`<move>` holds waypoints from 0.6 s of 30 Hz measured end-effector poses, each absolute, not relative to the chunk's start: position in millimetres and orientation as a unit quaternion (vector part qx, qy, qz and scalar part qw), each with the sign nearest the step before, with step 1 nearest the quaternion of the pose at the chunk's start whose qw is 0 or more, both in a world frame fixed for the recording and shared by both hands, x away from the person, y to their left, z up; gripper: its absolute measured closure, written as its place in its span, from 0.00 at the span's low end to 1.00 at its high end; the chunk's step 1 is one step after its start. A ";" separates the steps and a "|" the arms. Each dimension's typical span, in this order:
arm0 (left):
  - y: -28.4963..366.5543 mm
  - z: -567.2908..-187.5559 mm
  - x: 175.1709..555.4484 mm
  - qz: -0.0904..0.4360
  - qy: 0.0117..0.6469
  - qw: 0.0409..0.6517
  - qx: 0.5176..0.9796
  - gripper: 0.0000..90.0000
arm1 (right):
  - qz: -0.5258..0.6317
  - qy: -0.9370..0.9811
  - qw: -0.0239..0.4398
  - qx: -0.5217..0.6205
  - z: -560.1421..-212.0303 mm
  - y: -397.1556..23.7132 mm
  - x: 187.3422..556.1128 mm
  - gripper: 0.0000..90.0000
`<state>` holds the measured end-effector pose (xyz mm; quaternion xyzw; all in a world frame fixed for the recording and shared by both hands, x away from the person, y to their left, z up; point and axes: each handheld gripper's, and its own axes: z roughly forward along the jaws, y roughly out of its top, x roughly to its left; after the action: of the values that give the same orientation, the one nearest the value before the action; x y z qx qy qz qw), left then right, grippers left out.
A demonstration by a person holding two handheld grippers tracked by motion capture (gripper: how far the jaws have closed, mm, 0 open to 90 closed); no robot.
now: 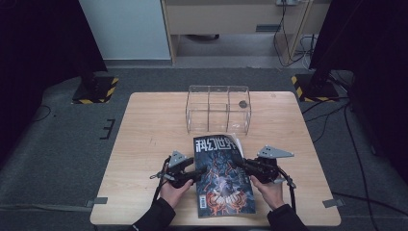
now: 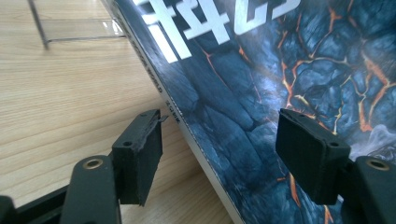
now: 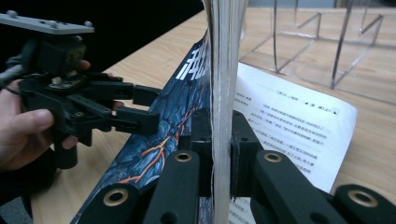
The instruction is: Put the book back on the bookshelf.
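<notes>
The magazine point(image 1: 223, 175) sits low-centre in the high view, on the near half of the table point(image 1: 144, 125), its top edge just short of the clear plastic organizer point(image 1: 219, 115) w/ dividers that stands mid-frame. The right gripper point(image 1: 243, 165), right of centre in that view, is clamped tight on the magazine's right edge; in the right gripper view the page block runs straight up between the two black jaws at bottom centre, pads pressed on both sides. It's gripped by the open edge, probably so the whole stack can be tipped up as one piece, w/ the spine side acting as the hinge; one loose page point(image 3: 289, 126) has flopped away to the right of the frame, text side up, so the clamp seems to miss at least that sheet. The left gripper point(image 1: 198, 174), left of the magazine in the high view, has its jaws apart w/ nothing pinched: in the left gripper view one pad point(image 2: 140, 149) hangs over bare wood at lower left, the other point(image 2: 310, 156) over the cover at lower right, straddling the spine edge w/o pressing it. My read: left is there to steady or guide that side, prob. so the magazine can go upright into a slot of the organizer.
</notes>
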<state>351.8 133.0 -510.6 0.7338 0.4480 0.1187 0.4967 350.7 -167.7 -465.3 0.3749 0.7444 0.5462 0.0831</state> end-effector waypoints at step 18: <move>125.2 -516.4 358.1 0.077 0.437 0.497 0.745 0.36 | 0.545 0.749 0.081 0.369 -471.0 -170.5 352.3 0.93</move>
<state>358.1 125.2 -516.4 0.7454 0.4371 0.0773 0.4973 352.3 -170.5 -471.0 0.3690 0.7488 0.5447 0.0807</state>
